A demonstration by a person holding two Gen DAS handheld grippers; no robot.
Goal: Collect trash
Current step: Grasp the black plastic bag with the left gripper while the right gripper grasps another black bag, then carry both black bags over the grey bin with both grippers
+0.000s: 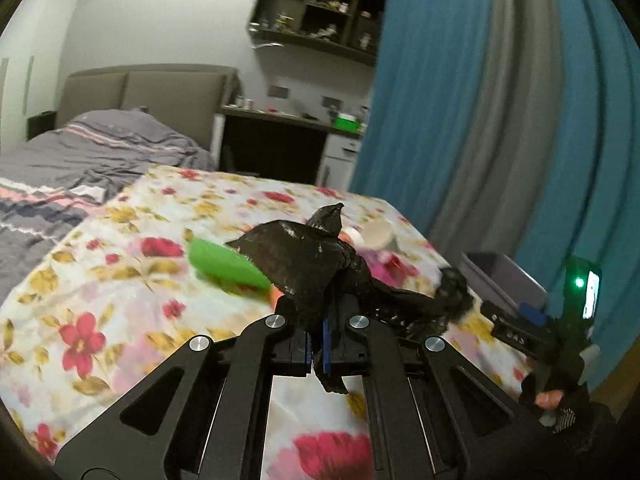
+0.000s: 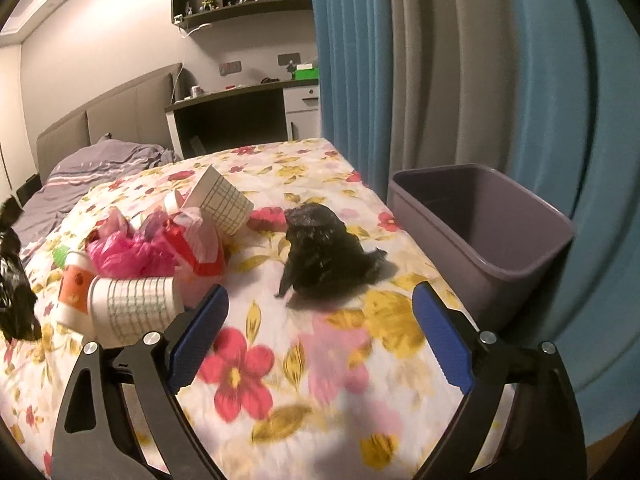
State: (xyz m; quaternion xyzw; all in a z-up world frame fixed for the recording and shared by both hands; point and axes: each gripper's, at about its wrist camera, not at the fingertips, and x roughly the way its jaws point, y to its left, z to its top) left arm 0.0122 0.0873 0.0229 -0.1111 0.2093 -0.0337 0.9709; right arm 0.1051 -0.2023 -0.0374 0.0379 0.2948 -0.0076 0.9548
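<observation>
My left gripper [image 1: 317, 330] is shut on a black plastic bag [image 1: 308, 264] and holds it above the floral bedspread [image 1: 100, 280]; that bag also shows at the left edge of the right wrist view [image 2: 14, 280]. My right gripper [image 2: 320, 320] is open and empty, its blue pads [image 2: 198, 336] either side of a second crumpled black bag [image 2: 320, 256] lying a little ahead on the bed. A grey bin [image 2: 484, 236] stands at the bed's right edge. A pile of paper cups [image 2: 132, 304], a pink bag [image 2: 128, 250] and a red-white wrapper [image 2: 200, 244] lies left.
A green item [image 1: 224, 266] and a white cup [image 1: 378, 234] lie on the bed behind the held bag. Blue and grey curtains [image 2: 460, 60] hang right. A grey striped duvet [image 1: 60, 160], headboard, desk [image 2: 240, 108] and wall shelves are at the back.
</observation>
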